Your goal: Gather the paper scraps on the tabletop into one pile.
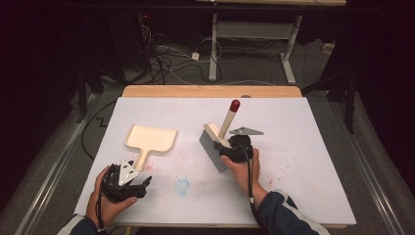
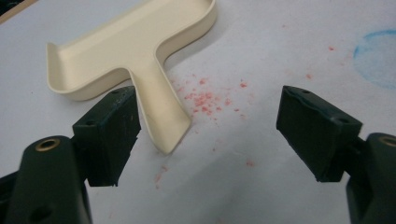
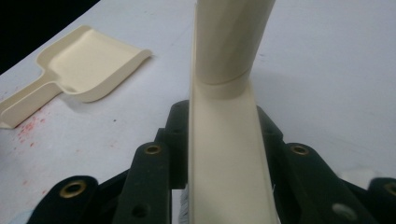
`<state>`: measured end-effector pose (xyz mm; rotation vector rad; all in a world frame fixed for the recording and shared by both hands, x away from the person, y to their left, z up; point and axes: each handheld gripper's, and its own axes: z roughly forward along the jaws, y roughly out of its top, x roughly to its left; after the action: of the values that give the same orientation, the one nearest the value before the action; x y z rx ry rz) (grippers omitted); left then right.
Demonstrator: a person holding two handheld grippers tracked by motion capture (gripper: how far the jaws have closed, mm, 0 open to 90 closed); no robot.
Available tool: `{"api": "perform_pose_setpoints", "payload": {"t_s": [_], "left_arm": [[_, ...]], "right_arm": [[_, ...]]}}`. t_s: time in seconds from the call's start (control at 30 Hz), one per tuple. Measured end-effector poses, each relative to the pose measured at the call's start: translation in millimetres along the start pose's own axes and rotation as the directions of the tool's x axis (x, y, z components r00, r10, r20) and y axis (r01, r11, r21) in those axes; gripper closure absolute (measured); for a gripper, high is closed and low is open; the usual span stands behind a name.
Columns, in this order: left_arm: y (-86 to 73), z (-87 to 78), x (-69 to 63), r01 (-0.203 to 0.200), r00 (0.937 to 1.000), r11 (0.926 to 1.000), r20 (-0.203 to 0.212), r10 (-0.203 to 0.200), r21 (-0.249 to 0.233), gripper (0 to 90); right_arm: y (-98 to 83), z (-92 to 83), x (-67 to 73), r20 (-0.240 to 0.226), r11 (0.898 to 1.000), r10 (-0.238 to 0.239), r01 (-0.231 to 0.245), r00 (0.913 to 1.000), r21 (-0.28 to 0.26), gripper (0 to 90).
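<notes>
A cream dustpan (image 1: 150, 138) lies flat on the white table, left of centre, its handle (image 2: 161, 109) pointing at my left gripper (image 1: 139, 175). In the left gripper view that gripper (image 2: 210, 135) is open, the handle's end lying just inside the left jaw without being clamped. My right gripper (image 1: 231, 148) is shut on the cream back of a hand brush (image 3: 224, 154). The brush is lifted and tilted, grey bristles (image 1: 211, 147) facing left and down, its red-tipped handle (image 1: 235, 105) rising away from me.
Pink crumbs (image 2: 205, 99) are scattered by the dustpan handle and across the white sheet (image 1: 303, 161). A blue smear (image 1: 182, 186) marks the sheet near the front. Beyond the table's wooden far edge (image 1: 210, 91) are floor cables and another table's legs (image 1: 213, 54).
</notes>
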<state>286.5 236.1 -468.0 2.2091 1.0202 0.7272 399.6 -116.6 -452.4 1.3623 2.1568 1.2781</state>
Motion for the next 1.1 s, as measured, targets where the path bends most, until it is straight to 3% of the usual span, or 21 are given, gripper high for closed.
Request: {"api": "perform_pose_setpoints", "payload": {"t_s": [0.23, 0.43, 0.53, 0.73, 0.83, 0.9, 0.93, 1.03, 1.07, 1.1], "left_arm": [[0.6, 0.2, -0.9, -0.007, 1.0, 1.0, 0.003, 0.007, 0.004, 20.8], [0.8, -0.1, -1.8, -0.019, 0.9998, 0.9998, 0.004, 0.019, 0.006, 20.8], [0.6, -0.3, -1.9, -0.021, 0.9998, 0.9998, 0.004, 0.021, 0.007, 20.8], [1.5, -0.6, -2.6, -0.026, 0.9997, 0.9997, 0.001, 0.026, 0.005, 20.8], [1.5, -0.9, -2.3, -0.028, 0.9996, 0.9996, 0.0, 0.028, 0.004, 20.8], [1.1, -1.2, -1.9, -0.027, 0.9996, 0.9996, 0.002, 0.027, 0.002, 20.8], [1.0, -1.4, -1.7, -0.026, 0.9997, 0.9997, 0.003, 0.026, 0.002, 20.8], [0.9, -1.3, -1.5, -0.025, 0.9997, 0.9997, 0.004, 0.025, 0.002, 20.8], [1.0, -1.3, -1.7, -0.028, 0.9996, 0.9996, 0.003, 0.028, 0.004, 20.8], [1.0, -1.3, -2.0, -0.029, 0.9996, 0.9996, 0.002, 0.029, 0.003, 20.8]], "right_arm": [[-0.5, -10.5, -9.9, 0.03, 1.0, -0.008, 0.009, 0.9995, -0.006, 67.3], [6.7, -25.3, -8.5, -0.023, 0.996, -0.079, 0.078, 0.9966, -0.041, 67.4], [10.0, -37.9, -8.1, -0.052, 0.989, -0.14, 0.136, 0.9888, -0.062, 67.4], [11.1, -58.5, -6.1, -0.136, 0.969, -0.243, 0.235, 0.9605, -0.071, 67.4], [8.5, -64.4, -2.6, -0.203, 0.957, -0.29, 0.282, 0.9351, -0.072, 67.3], [4.6, -66.4, 1.0, -0.248, 0.94, -0.34, 0.335, 0.9069, -0.065, 67.3], [2.2, -66.5, 2.3, -0.281, 0.93, -0.364, 0.362, 0.8882, -0.062, 67.3], [-6.2, -63.6, 4.9, -0.372, 0.887, -0.442, 0.461, 0.8165, -0.041, 67.3], [-9.7, -61.8, 5.0, -0.404, 0.866, -0.47, 0.498, 0.7848, -0.042, 67.3], [-12.6, -59.3, 4.0, -0.42, 0.844, -0.497, 0.535, 0.7592, -0.033, 67.3]]}}
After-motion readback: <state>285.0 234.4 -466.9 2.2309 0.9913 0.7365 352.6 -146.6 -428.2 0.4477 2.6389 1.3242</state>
